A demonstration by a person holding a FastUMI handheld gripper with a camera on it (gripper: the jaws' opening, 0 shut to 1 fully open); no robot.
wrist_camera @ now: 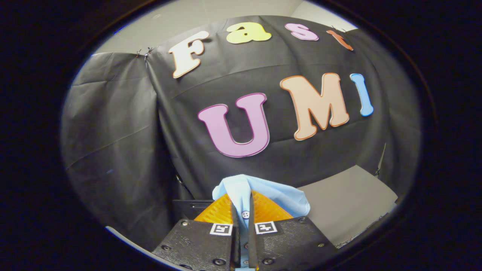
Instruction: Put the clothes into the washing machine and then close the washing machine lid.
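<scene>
Gripper (243,210) is pinching a light blue shirt (280,195), both fingers pressed close on a buttoned fold of it. Cloth is bunching up just ahead of the fingers and spilling to one side of them. Grey tabletop (346,203) is lying beyond the shirt, black cloth wall behind it. Likely step: carrying the garment to the washer. Judgement: keep the squeeze firm, lift high so trailing cloth is clearing the drum rim, release only once over the opening.

place: recording booth | evidence: black cloth wall (124,150) (clipped at the seam), grey tabletop (350,203)
</scene>
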